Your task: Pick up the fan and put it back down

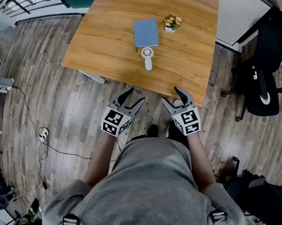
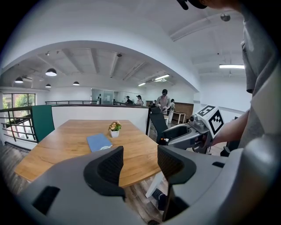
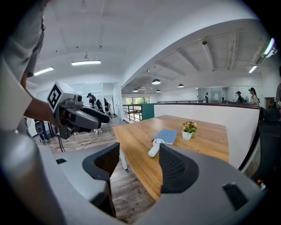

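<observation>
Both pairs of jaws stood well apart with nothing between them. The left gripper point(image 1: 131, 98) and right gripper point(image 1: 173, 96) were held side by side at the near edge of the table point(image 1: 104, 40), pointing forward and slightly down, forearms close to the torso. The fan point(image 1: 147, 58) lay flat on the table beside the blue notebook point(image 1: 145, 32), apart from both grippers.

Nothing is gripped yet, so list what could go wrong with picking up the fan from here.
1. The fan lies flat with its head close against the blue notebook; jaws closing near the head may drag the notebook along.
2. Its rounded handle could slip from the pads and drop back onto the table.
3. The small potted plant stands just beyond the notebook; an overshooting reach might tip it.
</observation>
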Demonstrator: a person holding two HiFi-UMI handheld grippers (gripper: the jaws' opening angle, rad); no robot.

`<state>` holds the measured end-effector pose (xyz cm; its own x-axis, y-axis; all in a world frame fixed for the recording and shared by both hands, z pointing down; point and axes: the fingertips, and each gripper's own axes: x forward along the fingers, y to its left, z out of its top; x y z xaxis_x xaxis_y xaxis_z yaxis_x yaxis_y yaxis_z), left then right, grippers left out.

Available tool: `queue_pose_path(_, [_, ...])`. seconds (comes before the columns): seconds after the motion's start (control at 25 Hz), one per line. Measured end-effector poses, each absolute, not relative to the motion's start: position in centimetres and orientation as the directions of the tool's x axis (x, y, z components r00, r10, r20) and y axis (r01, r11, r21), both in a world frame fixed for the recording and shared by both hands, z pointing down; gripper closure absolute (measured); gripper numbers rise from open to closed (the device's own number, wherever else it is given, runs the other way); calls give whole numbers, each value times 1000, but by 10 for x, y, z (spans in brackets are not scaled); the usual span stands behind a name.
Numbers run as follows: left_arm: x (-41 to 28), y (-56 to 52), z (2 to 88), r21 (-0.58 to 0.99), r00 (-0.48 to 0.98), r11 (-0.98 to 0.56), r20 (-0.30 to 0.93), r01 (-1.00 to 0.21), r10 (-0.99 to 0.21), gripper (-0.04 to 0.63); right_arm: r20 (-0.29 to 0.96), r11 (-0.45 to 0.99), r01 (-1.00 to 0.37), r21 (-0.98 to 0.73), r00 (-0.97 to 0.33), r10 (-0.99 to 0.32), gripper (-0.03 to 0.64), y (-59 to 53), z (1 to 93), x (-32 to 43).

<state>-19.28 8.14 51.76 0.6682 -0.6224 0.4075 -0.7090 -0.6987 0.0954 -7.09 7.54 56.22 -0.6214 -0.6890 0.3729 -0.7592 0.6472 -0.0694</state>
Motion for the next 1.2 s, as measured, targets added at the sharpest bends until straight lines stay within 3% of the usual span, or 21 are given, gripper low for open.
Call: queue_pose_path(1.2, [-133, -29, 537, 129, 500, -503, 464, -855, -731, 347, 418, 802, -586, -116, -761, -496, 334, -61, 580, -17])
